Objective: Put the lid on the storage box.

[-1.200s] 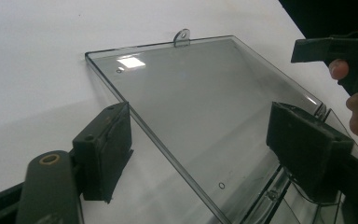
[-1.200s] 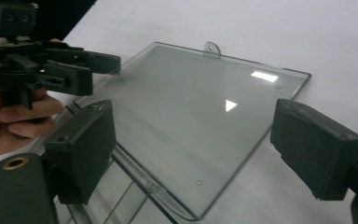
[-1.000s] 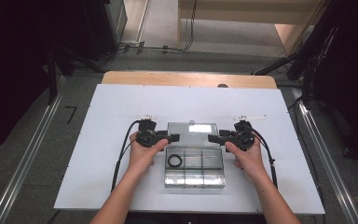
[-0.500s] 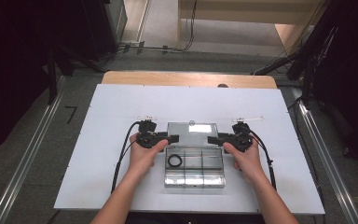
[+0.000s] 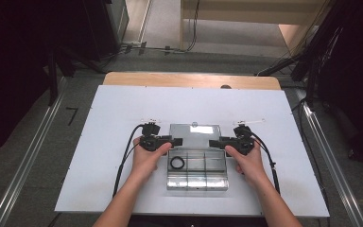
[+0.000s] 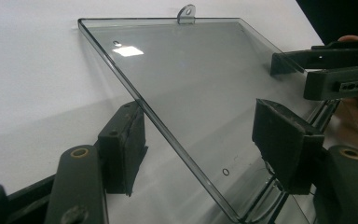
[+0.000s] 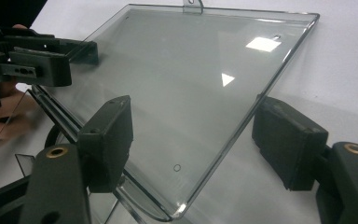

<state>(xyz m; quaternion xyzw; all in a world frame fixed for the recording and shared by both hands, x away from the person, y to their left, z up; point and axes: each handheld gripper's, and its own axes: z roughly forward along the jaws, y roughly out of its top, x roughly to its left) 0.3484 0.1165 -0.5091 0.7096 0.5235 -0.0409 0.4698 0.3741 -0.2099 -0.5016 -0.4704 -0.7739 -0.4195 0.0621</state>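
Clear box, high view: on white counter, lid open, between left tongs and right tongs.
Left gripper view: jaws wide, straddling lid edge.
Right gripper view: jaws wide, straddling lid edge.

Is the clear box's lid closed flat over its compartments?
No, the lid is swung open behind the box, leaving the compartments uncovered.

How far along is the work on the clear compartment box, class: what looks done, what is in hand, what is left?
Done: the lid is swung open behind the clear box, and a black ring lies in one compartment. In hand: the left claw and right claw each straddle a side edge of the lid, jaws open, not clamped. Left: probably gripping the lid and moving it; which way cannot be told.
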